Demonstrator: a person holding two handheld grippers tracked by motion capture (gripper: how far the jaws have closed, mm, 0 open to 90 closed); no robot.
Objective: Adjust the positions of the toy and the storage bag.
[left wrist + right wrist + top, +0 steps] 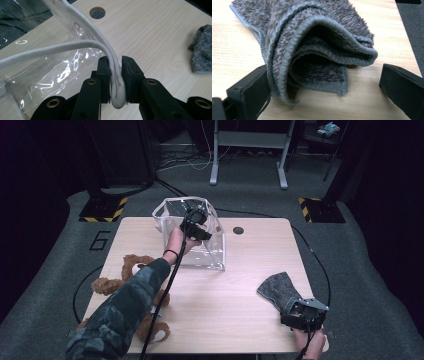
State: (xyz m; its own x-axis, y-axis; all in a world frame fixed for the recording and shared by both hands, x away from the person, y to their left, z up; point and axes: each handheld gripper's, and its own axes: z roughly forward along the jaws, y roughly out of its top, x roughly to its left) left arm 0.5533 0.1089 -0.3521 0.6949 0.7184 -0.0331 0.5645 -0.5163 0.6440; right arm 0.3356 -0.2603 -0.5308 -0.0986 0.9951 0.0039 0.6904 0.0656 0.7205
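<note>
A clear plastic bag (212, 251) with a white cord rim stands at the table's far middle. My left gripper (196, 222) reaches into its top. In the left gripper view the doubled white cord (82, 46) runs between the two jaws, and my left gripper (115, 72) is shut on it. A folded grey cloth (278, 289) lies at the near right. My right gripper (301, 314) sits at its near end. In the right gripper view the cloth (312, 37) lies between the wide jaws of my right gripper (325, 86). The left jaw touches the fold; the right jaw stands apart.
A brown teddy bear (131, 279) lies at the table's near left, partly under the left sleeve. A round cable hole (238, 230) sits in the tabletop right of the bag. Behind the table are a metal frame's legs (248, 175) and striped floor pads (106, 211).
</note>
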